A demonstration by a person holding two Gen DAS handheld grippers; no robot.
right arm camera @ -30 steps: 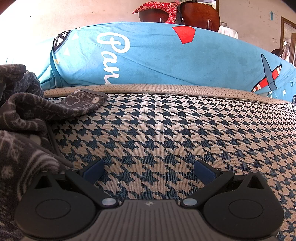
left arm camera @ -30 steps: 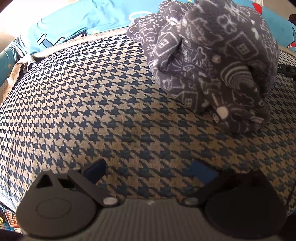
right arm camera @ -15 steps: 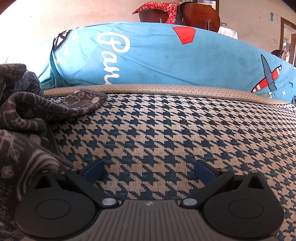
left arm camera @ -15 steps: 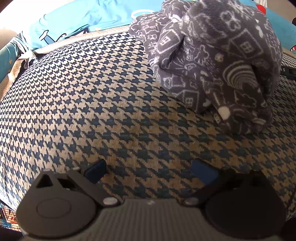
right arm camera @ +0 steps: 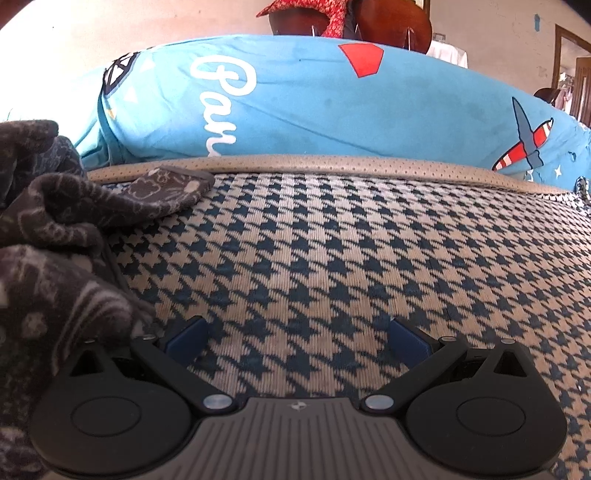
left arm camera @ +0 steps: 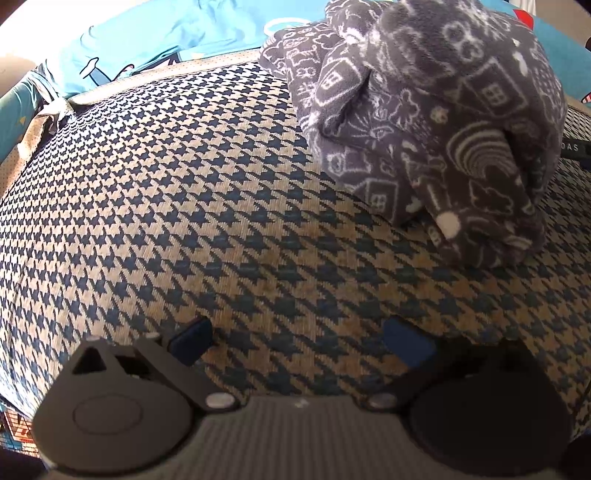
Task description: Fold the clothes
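A grey fleece garment [left arm camera: 424, 122] printed with white doodles lies crumpled in a heap on the houndstooth mat [left arm camera: 184, 206], at the upper right of the left wrist view. My left gripper [left arm camera: 299, 341] hovers open over bare mat, well short of the heap, with nothing between its blue pads. In the right wrist view the same garment [right arm camera: 55, 240] bulges along the left edge, touching the left finger's outer side. My right gripper [right arm camera: 297, 339] is open low over the mat [right arm camera: 351, 258], holding nothing.
A blue bedsheet [right arm camera: 314, 107] with white lettering and a plane print rises behind the mat's beige border [right arm camera: 332, 162]. A red patterned cloth [right arm camera: 325, 11] lies on dark wooden furniture beyond. A doorway [right arm camera: 572, 77] shows at far right.
The left gripper has crept slightly forward and toward the garment, which now looks a little larger. The right wrist view is unchanged.
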